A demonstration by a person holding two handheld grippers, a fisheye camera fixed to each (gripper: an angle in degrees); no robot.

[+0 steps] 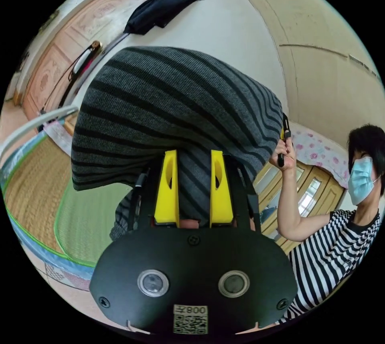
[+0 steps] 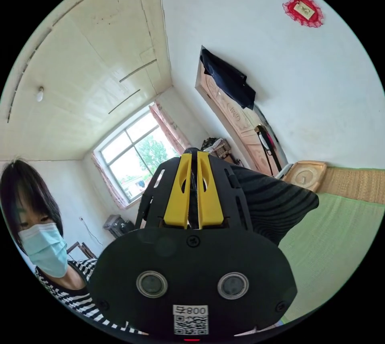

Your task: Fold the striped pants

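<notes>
Garment: grey, black-striped knit pants (image 1: 172,107), frame centre, held aloft, unfolded.
Left tongs (image 1: 194,187): clamping fabric.
Right tongs (image 2: 192,193): clamping the pants' edge.
Left: the whole fold.

— What do we have at our right gripper (image 2: 194,159)?

— Our two yellow jaws stand almost together, a thin dark fold of the striped pants (image 2: 272,203) caught between them. The rest of the cloth hangs off to one side of the jaws, grey with dark bands.

— And behind the cloth?

— A green mat (image 2: 337,239) with a woven straw mat (image 2: 353,183) just beside it. Further off we see a carved wooden door (image 2: 236,119) with a dark garment (image 2: 228,79) draped over its top edge.

— Anyone near us?

— The person (image 2: 52,259) holding us, in a striped top, low at one edge, and a bright window (image 2: 136,151) past them.
</notes>
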